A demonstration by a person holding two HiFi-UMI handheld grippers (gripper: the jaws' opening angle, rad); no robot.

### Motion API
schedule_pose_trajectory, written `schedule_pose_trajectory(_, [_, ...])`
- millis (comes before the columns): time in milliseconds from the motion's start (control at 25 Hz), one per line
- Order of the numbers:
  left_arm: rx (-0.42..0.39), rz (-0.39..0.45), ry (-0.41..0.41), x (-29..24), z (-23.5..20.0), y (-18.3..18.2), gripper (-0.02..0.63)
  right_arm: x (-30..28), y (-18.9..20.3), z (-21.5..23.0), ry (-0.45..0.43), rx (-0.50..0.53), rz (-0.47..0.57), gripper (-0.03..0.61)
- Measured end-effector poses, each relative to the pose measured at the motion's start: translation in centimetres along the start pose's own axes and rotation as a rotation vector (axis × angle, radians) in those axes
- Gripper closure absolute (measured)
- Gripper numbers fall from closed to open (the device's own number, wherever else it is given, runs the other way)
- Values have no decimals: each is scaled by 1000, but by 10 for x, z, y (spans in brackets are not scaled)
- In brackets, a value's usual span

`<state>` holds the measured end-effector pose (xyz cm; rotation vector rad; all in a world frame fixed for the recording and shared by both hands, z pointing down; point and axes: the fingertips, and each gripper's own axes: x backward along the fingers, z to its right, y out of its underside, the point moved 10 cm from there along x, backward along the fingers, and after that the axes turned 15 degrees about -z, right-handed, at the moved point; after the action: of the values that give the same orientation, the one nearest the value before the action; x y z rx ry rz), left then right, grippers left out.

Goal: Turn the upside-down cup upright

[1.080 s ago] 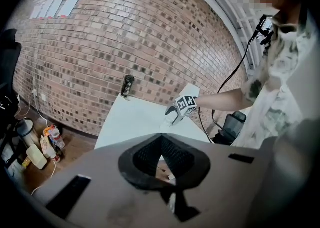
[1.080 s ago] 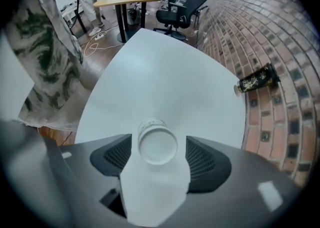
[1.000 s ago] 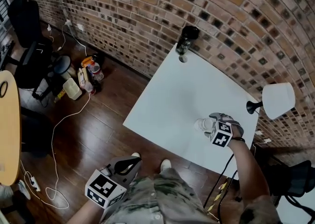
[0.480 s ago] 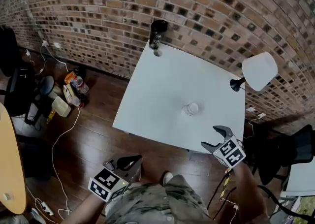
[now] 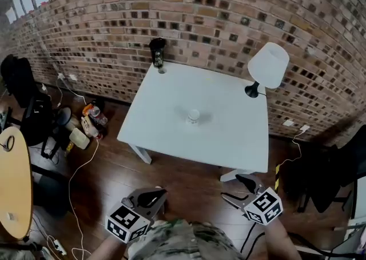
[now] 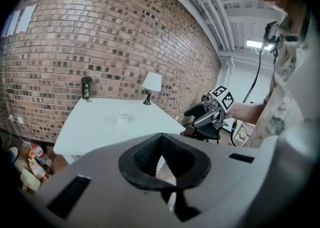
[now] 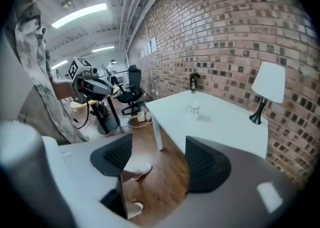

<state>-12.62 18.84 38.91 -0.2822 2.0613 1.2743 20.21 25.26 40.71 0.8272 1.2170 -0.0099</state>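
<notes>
Cup [image 5: 193,116] out near the middle of the white tabletop [image 5: 229,139], nothing touching it, and too small from up here to call mouth-up or mouth-down. Both tools hang low over the floor [image 5: 189,179], well off the tabletop's near edge. The right tool [image 5: 237,190] is spread wide and carrying nothing; the left tool [image 5: 150,197] has its pads pressed together, also empty.

If that cup needs flipping, the right tool looks the one for it. Come in over the near edge and bracket the cup's wall with a jaw on each side. Pinch lightly, lift clear before rolling the wrist, then set it down flat, well away from the lamp [image 5: 267,66] at the far right corner and the dark bottle [image 5: 157,52] at the far left.

The head view gives the layout. The right gripper view confirms only floor and a shoe [image 7: 137,172] between its jaws, and shows the cup [image 7: 194,109] side-on. The left gripper view catches the right tool [image 6: 195,117] from outside.
</notes>
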Motion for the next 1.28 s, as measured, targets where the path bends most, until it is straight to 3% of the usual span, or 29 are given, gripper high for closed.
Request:
schedule_pose_trajectory(240, [92, -25, -74, 12, 102, 31, 606, 34, 72, -44, -117, 5, 50, 247])
schedule_pose_trajectory(520, [41, -79, -75, 27, 165, 52, 606, 83, 111, -94, -72, 20, 149, 249])
schedule_pose_trajectory(840, [15, -24, -62, 75, 201, 96, 606, 100, 112, -179, -72, 62, 184, 247])
schedule_pose_trajectory(1280, [54, 12, -35, 175, 222, 203, 606, 113, 102, -332, -25, 114, 217, 264])
